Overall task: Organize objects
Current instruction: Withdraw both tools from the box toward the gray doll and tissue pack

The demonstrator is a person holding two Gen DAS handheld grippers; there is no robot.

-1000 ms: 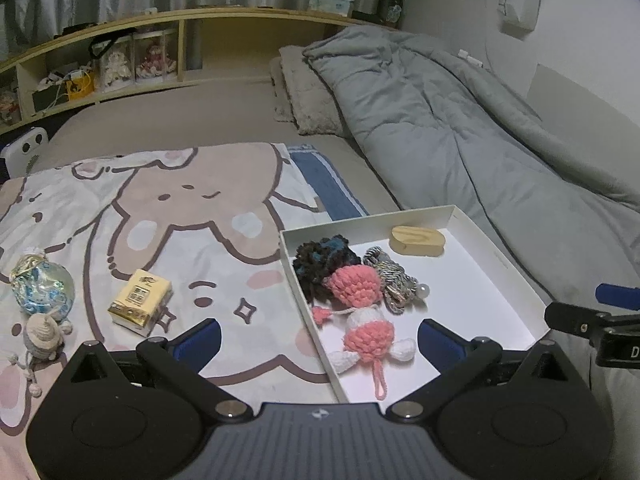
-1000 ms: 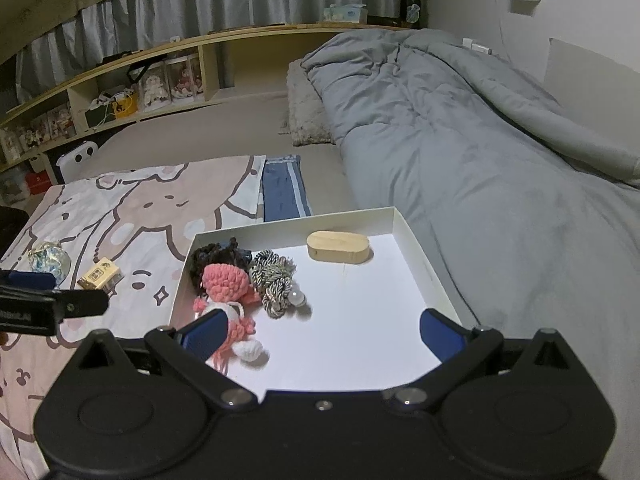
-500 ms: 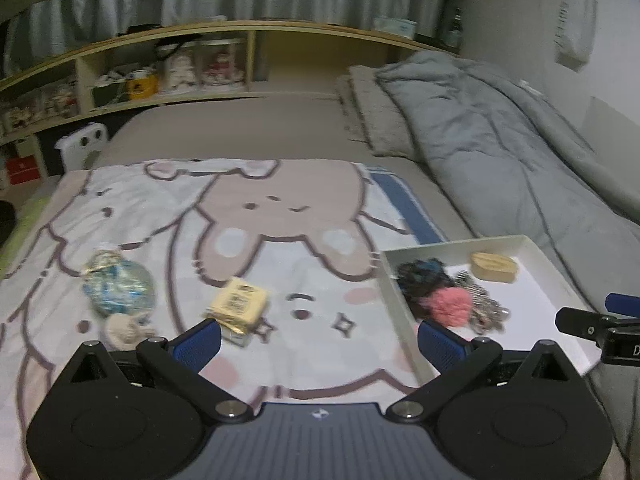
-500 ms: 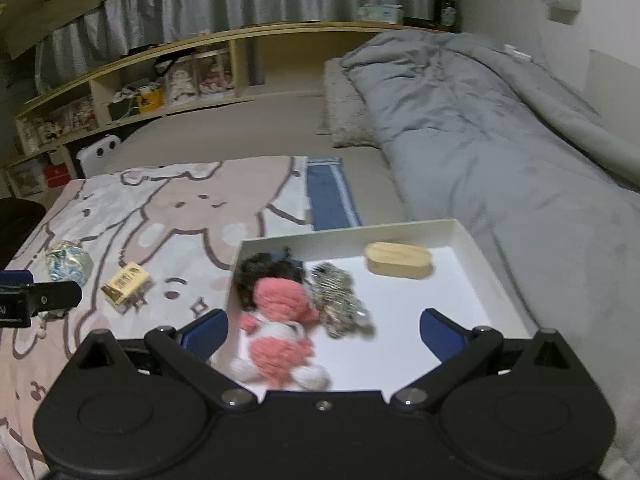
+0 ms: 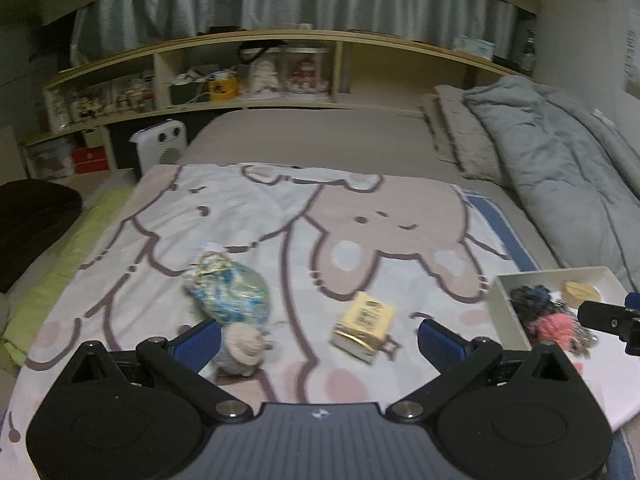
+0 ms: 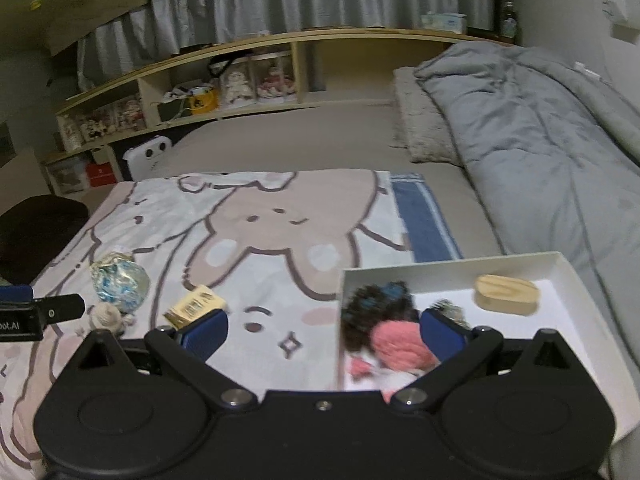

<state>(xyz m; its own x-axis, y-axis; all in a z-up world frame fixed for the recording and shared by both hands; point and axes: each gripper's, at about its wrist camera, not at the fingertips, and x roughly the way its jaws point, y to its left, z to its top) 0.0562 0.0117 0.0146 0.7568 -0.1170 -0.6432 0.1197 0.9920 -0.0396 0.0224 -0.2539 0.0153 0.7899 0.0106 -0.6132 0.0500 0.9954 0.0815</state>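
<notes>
Crinkled blue-and-silver foil wraps a rounded bundle lying on the bunny-print blanket, with a small cream knitted toy touching it and a yellow barcoded packet nearby. Four things are held in the white cardboard box: a dark frilly scrunchie, a pink crocheted doll, a twisted cord piece, and an oval wooden block. Both the left hand-held gripper and the right hand-held gripper are spread wide and empty.
</notes>
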